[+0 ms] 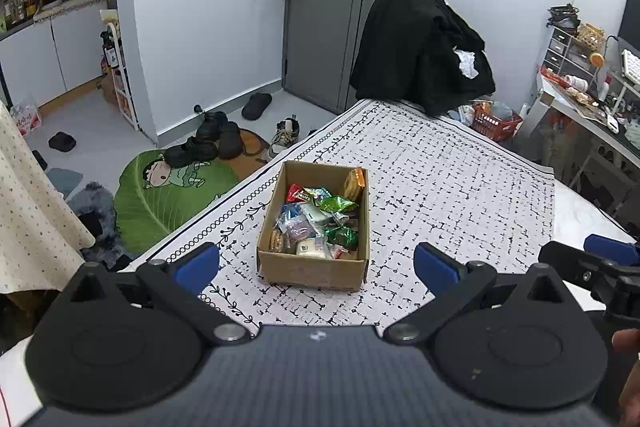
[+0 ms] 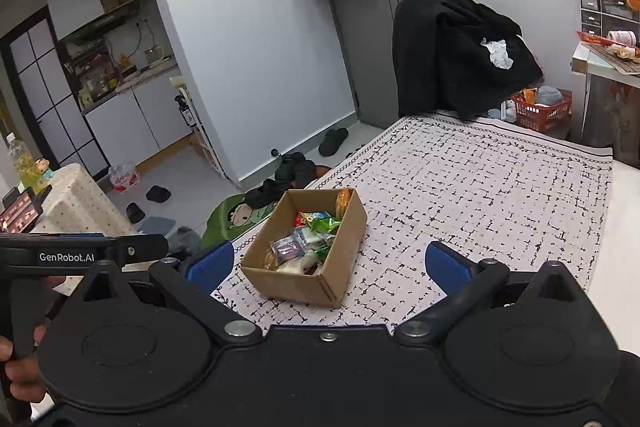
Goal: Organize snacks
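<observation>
A brown cardboard box (image 1: 316,269) sits on the patterned tablecloth (image 1: 440,187) near the table's left edge. It holds several wrapped snacks (image 1: 316,219): green, red, blue and white packets and an orange biscuit pack. My left gripper (image 1: 316,263) is open and empty, hovering just in front of the box. In the right wrist view the same box (image 2: 296,283) with its snacks (image 2: 308,239) lies ahead, and my right gripper (image 2: 328,263) is open and empty in front of it. The right gripper's tip also shows in the left wrist view (image 1: 592,263).
A chair draped with black clothes (image 1: 424,47) stands at the table's far end. A red basket (image 1: 496,125) is on the floor beyond. A cluttered desk (image 1: 588,103) is to the right. Shoes and a green leaf mat (image 1: 160,195) lie left of the table.
</observation>
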Demonstrator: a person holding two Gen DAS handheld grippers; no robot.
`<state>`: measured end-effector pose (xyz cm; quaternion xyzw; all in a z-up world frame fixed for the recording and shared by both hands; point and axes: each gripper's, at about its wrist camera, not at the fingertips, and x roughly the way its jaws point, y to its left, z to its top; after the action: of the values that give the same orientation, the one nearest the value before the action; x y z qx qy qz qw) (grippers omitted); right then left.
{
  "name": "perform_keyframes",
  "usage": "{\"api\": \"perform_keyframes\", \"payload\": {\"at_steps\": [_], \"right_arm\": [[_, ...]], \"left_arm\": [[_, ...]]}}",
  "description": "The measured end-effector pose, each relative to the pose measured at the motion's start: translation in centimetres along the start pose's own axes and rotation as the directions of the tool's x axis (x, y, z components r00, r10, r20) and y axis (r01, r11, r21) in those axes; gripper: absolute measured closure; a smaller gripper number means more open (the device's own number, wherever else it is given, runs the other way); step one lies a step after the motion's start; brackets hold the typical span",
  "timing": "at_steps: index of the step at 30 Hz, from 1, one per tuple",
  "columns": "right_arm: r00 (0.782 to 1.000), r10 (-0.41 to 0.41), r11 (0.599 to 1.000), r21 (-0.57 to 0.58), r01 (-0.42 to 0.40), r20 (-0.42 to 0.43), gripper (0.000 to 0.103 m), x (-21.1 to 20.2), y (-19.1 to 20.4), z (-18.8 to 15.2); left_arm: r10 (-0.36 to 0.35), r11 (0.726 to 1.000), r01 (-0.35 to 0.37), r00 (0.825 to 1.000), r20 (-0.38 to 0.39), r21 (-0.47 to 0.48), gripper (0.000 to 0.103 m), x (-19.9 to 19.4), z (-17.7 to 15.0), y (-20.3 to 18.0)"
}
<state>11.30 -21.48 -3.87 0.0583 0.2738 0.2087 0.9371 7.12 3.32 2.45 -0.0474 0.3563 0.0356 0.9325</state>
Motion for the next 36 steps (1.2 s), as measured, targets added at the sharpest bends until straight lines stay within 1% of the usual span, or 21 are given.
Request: {"api": "perform_keyframes", "payload": {"at_steps": [6,14,26,36], "right_arm": [[1.000,-0.007,1.000,-0.027,0.007,-0.001,0.000,-1.2,0.5,-0.2],[1.000,-0.008,0.999,-0.031,0.008,0.002,0.000,-1.8,0.8,-0.7],[1.000,-0.012,1.000,-0.026,0.012,0.013,0.000,-2.1,0.9,-0.8],[1.000,-0.018,0.999,-0.029,0.018,0.006,0.000,-2.1,1.2,-0.8]], "left_arm": [[0.006,1.000,-0.006,1.000,0.023,0.003,0.000,-1.6,-0.5,0.2],[0.009,1.000,-0.009,0.999,0.036,0.003,0.000,-2.8,-1.1,0.3],[-0.001,1.000,0.001,0.999,0.045,0.005,0.000,-3.3,-1.5,0.5],[-0.001,1.000,0.001,0.999,0.047,-0.007,0.000,-3.5,-1.6,0.7]]}}
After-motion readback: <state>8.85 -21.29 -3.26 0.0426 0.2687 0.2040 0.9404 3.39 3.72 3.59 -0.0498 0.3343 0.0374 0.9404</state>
